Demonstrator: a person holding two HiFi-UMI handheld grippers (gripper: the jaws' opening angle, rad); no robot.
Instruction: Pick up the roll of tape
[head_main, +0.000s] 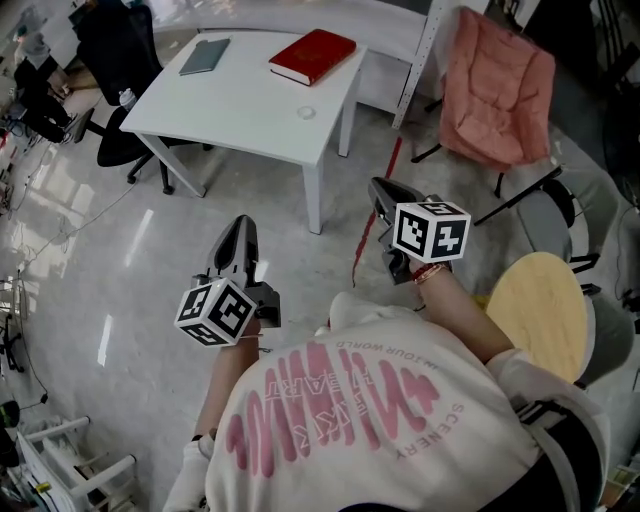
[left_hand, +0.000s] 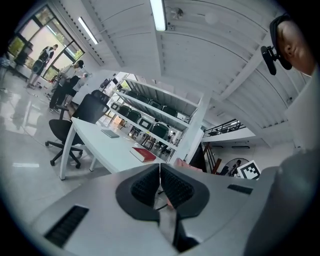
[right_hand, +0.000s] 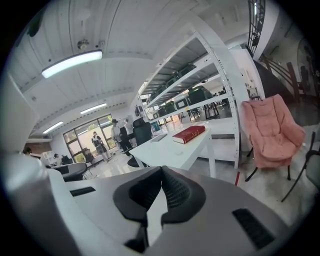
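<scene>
The roll of tape (head_main: 306, 112) is a small clear ring lying on the white table (head_main: 240, 105), near its right edge and below the red book (head_main: 312, 55). Both grippers hang over the floor, well short of the table. My left gripper (head_main: 243, 224) points toward the table's front leg with its jaws together and nothing between them; in its own view the left gripper (left_hand: 160, 166) sees the table and the red book (left_hand: 144, 154) ahead. My right gripper (head_main: 379, 186) is shut and empty too. From the right gripper (right_hand: 161, 169) the red book (right_hand: 189, 134) shows on the tabletop.
A grey notebook (head_main: 205, 56) lies at the table's far left. A black office chair (head_main: 120, 70) stands left of the table. A pink folding chair (head_main: 495, 88) stands to the right, with a round wooden stool (head_main: 540, 312) nearer me. Metal shelving (right_hand: 200, 90) runs behind the table.
</scene>
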